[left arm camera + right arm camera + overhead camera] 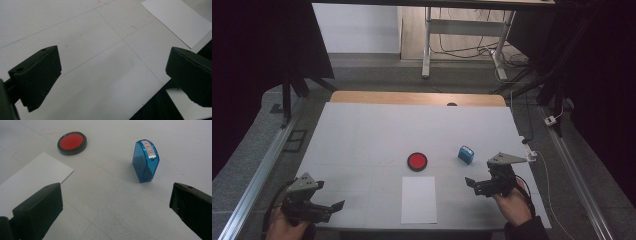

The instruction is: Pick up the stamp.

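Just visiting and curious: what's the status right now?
Left gripper open, empty, over bare table. Right gripper open, facing small blue translucent plastic stamp, apart from it. Path clear; round red ink pad off aside.

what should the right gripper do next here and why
Probably ease the right gripper forward to the blue stamp: its jaws stand open and empty, the stamp stands upright just ahead between them, and the red ink pad and white paper lie ready.

White table carries red ink pad, blue stamp, paper sheet.
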A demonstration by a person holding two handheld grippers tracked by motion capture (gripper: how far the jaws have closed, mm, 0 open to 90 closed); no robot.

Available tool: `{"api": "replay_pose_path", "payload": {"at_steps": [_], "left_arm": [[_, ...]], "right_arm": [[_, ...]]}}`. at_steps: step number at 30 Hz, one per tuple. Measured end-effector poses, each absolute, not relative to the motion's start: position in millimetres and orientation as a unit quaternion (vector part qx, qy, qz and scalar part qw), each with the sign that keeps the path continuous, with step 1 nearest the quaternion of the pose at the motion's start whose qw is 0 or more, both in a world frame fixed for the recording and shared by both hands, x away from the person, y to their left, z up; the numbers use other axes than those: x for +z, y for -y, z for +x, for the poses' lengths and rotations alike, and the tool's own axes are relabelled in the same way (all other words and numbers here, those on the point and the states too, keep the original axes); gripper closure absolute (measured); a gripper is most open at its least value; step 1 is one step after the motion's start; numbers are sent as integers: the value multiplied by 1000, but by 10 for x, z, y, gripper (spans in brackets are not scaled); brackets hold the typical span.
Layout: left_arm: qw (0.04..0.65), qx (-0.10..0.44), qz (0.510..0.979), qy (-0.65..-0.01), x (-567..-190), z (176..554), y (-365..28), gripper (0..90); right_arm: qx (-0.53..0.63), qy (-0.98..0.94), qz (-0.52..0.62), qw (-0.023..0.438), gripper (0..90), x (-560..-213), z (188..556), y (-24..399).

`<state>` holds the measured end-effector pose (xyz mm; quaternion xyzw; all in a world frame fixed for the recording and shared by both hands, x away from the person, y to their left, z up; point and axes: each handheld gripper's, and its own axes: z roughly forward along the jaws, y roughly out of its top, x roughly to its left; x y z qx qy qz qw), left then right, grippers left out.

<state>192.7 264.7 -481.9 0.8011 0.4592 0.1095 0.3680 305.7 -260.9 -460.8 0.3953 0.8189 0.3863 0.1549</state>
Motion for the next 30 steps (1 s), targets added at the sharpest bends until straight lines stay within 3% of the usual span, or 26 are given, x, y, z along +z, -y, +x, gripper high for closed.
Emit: {"api": "replay_pose_path", "payload": {"at_steps": [18,30], "left_arm": [[369,108,801,-459,-4822,1933,-2645,5],[368,107,801,-459,-4821,1935,-2647,5]], "right_arm": [[341,-837,392,169,0,-4724,3402,2512],[324,-850,385,153,0,-4749,3529,2467]]}}
